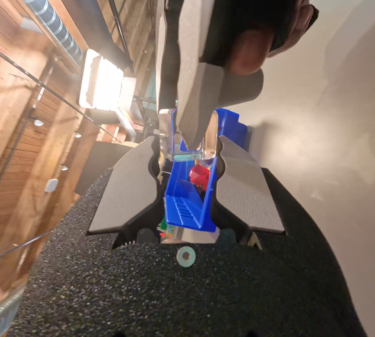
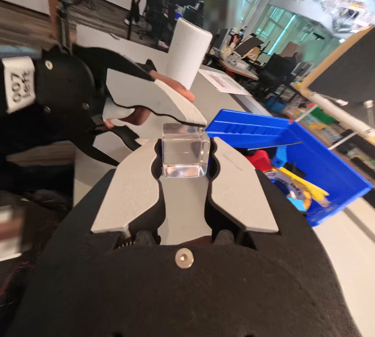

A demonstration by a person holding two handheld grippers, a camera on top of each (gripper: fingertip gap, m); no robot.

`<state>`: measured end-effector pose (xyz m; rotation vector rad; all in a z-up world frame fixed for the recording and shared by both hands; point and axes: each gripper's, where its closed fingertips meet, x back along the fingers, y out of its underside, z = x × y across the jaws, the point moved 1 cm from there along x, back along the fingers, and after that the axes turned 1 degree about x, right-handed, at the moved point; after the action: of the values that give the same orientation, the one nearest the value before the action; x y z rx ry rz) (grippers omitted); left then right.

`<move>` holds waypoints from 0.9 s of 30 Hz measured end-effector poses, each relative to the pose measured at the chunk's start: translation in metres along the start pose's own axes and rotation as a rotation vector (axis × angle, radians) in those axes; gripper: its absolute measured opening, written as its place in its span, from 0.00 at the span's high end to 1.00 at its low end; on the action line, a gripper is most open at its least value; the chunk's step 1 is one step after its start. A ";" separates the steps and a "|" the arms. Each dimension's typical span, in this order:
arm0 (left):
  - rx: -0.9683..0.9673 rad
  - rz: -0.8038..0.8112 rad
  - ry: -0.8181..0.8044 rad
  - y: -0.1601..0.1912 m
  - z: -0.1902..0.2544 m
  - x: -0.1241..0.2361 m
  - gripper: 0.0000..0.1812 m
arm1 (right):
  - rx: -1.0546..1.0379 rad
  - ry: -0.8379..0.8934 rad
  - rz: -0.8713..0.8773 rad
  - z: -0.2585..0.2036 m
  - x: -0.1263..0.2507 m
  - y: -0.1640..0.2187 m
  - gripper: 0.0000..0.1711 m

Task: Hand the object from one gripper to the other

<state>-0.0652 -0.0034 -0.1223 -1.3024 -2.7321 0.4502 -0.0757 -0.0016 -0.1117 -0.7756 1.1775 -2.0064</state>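
1. The handover is midway: the clear cube (image 2: 185,154) is sitting between the right gripper (image 2: 185,152) fingers, which are closing on its sides.
2. The left gripper (image 1: 186,155) is also bracketing the cube; contact looks likely, though glare and blur are leaving its grip uncertain.
3. Next, one gripper should be opening only once the other is gripping firmly.
4. The blue bin (image 2: 324,165) of toys is lying tipped near the worktop's far edge, a white roll (image 2: 188,57) standing behind; neither is obstructing.
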 end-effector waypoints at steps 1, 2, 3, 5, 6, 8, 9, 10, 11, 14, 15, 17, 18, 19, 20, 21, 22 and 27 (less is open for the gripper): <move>0.030 -0.017 0.017 0.004 -0.001 0.001 0.70 | 0.050 0.041 -0.013 0.003 0.000 0.001 0.74; 0.072 -0.039 0.035 0.010 -0.003 0.002 0.70 | 0.108 0.087 -0.028 0.006 0.000 0.001 0.74; 0.128 -0.061 0.051 0.015 -0.006 0.004 0.70 | 0.172 0.136 -0.042 0.009 0.001 0.002 0.74; 0.284 -0.103 0.082 0.024 -0.014 0.008 0.70 | 0.304 0.241 -0.084 0.018 0.002 0.005 0.74; 0.383 -0.117 0.108 0.027 -0.018 0.010 0.70 | 0.363 0.292 -0.103 0.022 0.002 0.006 0.74; 0.607 -0.117 0.183 0.025 -0.020 0.014 0.69 | 0.470 0.368 -0.113 0.026 0.003 0.005 0.74; 0.724 -0.101 0.227 0.021 -0.020 0.016 0.69 | 0.518 0.395 -0.112 0.026 0.002 0.005 0.74; 0.844 -0.078 0.267 0.016 -0.021 0.017 0.68 | 0.561 0.417 -0.112 0.026 0.002 0.004 0.74; 0.960 -0.057 0.295 0.012 -0.024 0.018 0.68 | 0.600 0.437 -0.114 0.025 0.001 0.003 0.73; 1.221 -0.025 0.334 0.004 -0.028 0.014 0.67 | 0.719 0.482 -0.119 0.022 0.000 0.001 0.74; 1.262 -0.032 0.360 0.002 -0.024 0.012 0.64 | 0.751 0.492 -0.123 0.020 -0.001 0.000 0.74; 1.307 -0.053 0.412 -0.002 -0.013 0.008 0.61 | 0.821 0.515 -0.131 0.016 -0.003 0.000 0.74; 1.327 -0.053 0.433 -0.006 -0.009 0.006 0.60 | 0.859 0.521 -0.137 0.014 -0.005 0.000 0.74; 1.346 -0.053 0.440 -0.008 -0.006 0.004 0.61 | 0.893 0.519 -0.140 0.011 -0.007 0.001 0.74; 1.356 -0.063 0.435 -0.008 -0.003 0.001 0.61 | 0.926 0.521 -0.133 0.008 -0.008 0.001 0.74; 1.353 -0.074 0.429 -0.008 0.000 -0.002 0.62 | 0.954 0.528 -0.121 0.004 -0.009 0.000 0.74; 1.337 -0.083 0.424 -0.007 0.004 -0.004 0.66 | 0.974 0.530 -0.116 0.002 -0.011 -0.001 0.74; 1.139 -0.080 0.277 0.007 -0.001 -0.010 0.75 | 0.877 0.491 -0.098 0.004 -0.013 0.002 0.73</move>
<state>-0.0538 -0.0067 -0.1234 -0.8097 -1.7184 1.3872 -0.0650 0.0059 -0.1140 0.1115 0.3693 -2.5485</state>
